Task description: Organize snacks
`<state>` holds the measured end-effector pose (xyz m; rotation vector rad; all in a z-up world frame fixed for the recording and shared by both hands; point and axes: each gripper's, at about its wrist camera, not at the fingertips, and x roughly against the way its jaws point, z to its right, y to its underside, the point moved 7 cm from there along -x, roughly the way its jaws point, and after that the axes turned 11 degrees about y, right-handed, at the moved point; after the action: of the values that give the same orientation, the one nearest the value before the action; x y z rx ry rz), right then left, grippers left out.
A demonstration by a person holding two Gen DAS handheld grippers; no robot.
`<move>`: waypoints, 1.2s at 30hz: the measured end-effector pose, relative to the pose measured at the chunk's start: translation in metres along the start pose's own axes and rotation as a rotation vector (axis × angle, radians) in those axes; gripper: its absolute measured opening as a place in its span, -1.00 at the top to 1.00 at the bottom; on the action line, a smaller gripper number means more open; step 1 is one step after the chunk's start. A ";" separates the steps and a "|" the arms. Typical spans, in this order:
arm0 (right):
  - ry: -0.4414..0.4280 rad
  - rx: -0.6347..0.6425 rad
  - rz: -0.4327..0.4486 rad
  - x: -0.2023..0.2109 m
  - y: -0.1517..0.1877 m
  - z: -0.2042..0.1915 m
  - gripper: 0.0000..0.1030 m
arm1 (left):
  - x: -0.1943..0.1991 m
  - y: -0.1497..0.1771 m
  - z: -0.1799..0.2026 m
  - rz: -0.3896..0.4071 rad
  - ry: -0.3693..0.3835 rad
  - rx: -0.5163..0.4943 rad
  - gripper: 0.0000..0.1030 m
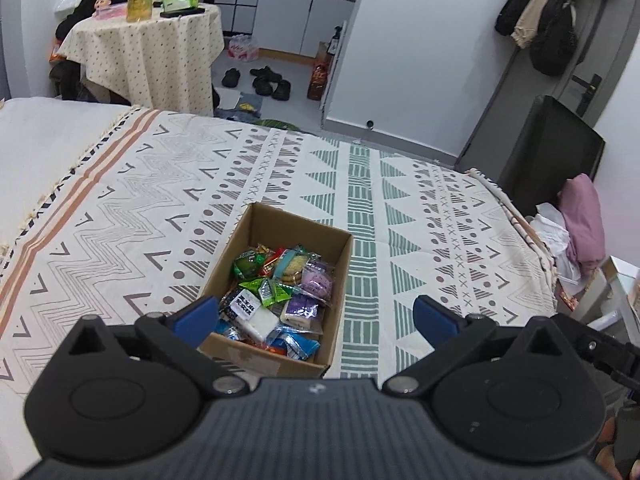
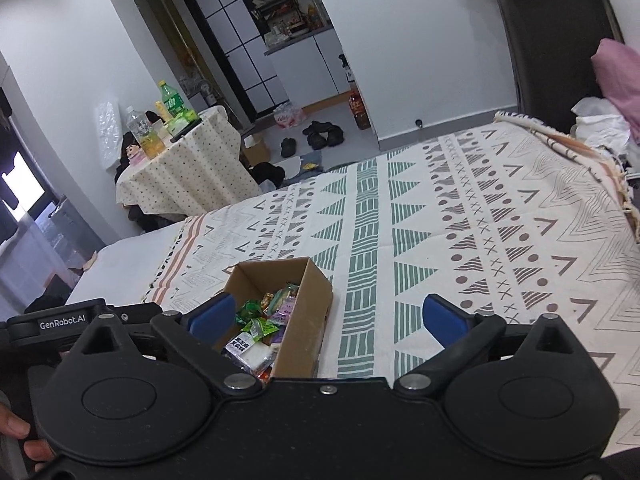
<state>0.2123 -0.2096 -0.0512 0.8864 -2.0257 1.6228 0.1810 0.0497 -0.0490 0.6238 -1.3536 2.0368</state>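
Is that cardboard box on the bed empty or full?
Partly full: the cardboard box stands open-topped, wrapped snacks covering its bottom, well below the rim.

Home bdrm, bed (image 1: 120, 184), hung coats (image 1: 540, 12)

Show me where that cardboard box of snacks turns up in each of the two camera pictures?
Left wrist view: the cardboard box sits low and centre-left on the patterned bedspread, just ahead of the left gripper.
Right wrist view: the box is low and left of centre.
Shared landmark: the round side table with bottles.
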 end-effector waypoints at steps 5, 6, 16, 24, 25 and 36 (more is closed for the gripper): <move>0.014 -0.001 0.029 0.022 0.002 0.001 -1.00 | 0.020 0.004 0.003 0.029 0.028 0.000 -1.00; 0.015 -0.003 0.029 0.025 0.003 0.002 -1.00 | 0.024 0.005 0.004 0.034 0.032 -0.008 -1.00; 0.005 0.014 0.047 0.058 0.019 -0.004 -1.00 | 0.059 0.023 0.013 0.050 0.053 -0.089 -1.00; 0.012 0.023 0.067 0.084 0.031 -0.001 -1.00 | 0.087 0.040 0.013 0.053 0.056 -0.155 -1.00; 0.019 0.029 0.062 0.086 0.033 -0.001 -1.00 | 0.090 0.043 0.013 0.053 0.055 -0.166 -1.00; 0.063 0.070 0.064 0.108 0.056 0.003 -1.00 | 0.116 0.064 0.004 0.052 0.041 -0.207 -1.00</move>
<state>0.0962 -0.2304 -0.0211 0.7918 -1.9837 1.7438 0.0540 0.0533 -0.0103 0.4574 -1.5457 1.9063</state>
